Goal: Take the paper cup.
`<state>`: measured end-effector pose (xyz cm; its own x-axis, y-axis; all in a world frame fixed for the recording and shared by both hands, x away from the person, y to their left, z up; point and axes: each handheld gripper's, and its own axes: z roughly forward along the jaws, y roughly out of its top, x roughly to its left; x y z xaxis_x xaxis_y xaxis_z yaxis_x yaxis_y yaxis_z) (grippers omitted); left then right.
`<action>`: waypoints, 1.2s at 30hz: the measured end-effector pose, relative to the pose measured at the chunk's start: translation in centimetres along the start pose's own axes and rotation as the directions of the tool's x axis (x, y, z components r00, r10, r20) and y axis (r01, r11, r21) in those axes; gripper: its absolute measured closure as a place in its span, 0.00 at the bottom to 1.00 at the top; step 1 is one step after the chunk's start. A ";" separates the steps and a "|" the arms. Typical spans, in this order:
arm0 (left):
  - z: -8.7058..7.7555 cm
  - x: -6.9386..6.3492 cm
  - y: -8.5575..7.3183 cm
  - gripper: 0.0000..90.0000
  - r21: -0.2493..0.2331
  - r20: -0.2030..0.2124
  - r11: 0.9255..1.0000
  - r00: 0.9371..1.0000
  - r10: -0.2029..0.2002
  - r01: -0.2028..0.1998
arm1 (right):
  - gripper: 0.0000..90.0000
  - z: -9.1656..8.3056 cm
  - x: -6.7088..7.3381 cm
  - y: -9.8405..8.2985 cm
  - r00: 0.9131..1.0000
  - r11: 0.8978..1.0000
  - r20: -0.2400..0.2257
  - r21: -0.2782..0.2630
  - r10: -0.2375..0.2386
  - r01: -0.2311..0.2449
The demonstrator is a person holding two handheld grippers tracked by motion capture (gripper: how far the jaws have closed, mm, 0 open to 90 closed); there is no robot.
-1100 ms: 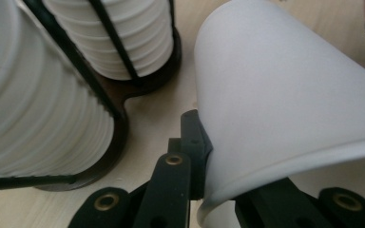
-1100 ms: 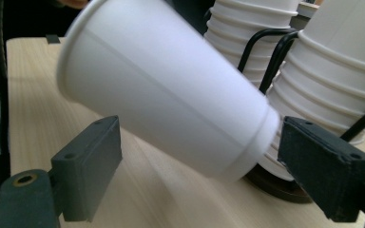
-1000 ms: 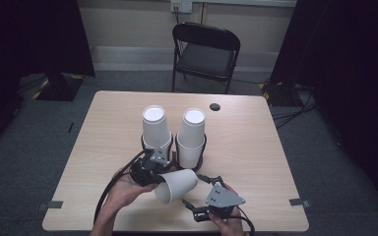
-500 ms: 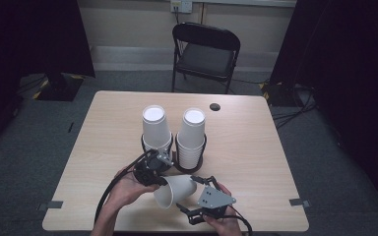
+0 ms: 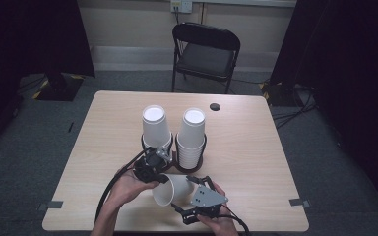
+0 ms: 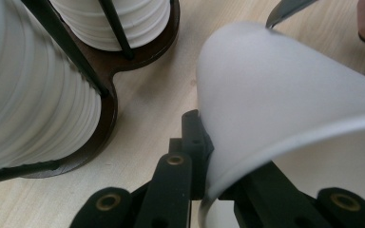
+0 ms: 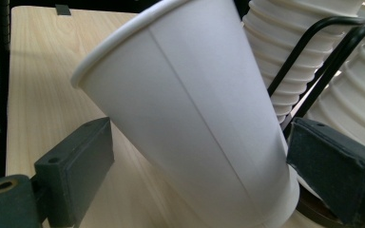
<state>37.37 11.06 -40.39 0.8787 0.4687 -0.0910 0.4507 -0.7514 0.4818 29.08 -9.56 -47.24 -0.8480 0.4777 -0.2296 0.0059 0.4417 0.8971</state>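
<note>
A white paper cup [image 5: 173,192] lies tilted on its side just above the table's near edge, mouth toward me. My left gripper [image 5: 152,169] is shut on its wall at the rim; in the left gripper view the black jaws pinch the cup [image 6: 285,95] at its lip. My right gripper [image 5: 184,194] is open: its jaws have just been opening. In the right gripper view the pads [image 7: 76,161] stand wide on either side of the cup [image 7: 195,109], clear of it. Two stacks of white cups [image 5: 156,128] [image 5: 192,135] stand in a dark holder [image 5: 199,162] just behind.
The holder's black wire posts [image 7: 313,52] and dark wooden base [image 6: 138,61] sit close to the held cup. A small black disc [image 5: 215,106] lies at the table's far side. A black folding chair [image 5: 204,49] stands beyond the table.
The right gripper's jaws have spread apart and let go of the cup. The cup stays pinched in the left gripper and has sunk a little toward the near edge.
</note>
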 end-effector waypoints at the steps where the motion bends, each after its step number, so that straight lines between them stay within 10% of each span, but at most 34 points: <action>1: 0.0 0.1 0.0 0.97 -0.004 0.007 1.000 1.000 -0.005 0.005 | 0.09 0.1 0.1 0.0 1.000 1.000 0.007 0.006 -0.012 0.011; 36: 1.2 -0.1 0.5 0.95 -0.077 0.091 0.994 0.994 -0.065 0.072 | 0.10 2.5 0.9 2.2 0.997 0.997 0.026 0.022 -0.078 0.078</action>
<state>37.68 10.05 -41.20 0.8584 0.4720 -0.2011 0.4992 -0.6781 0.5394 29.63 -6.29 -46.44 -0.8317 0.4613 -0.3089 -0.0483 0.4942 0.8680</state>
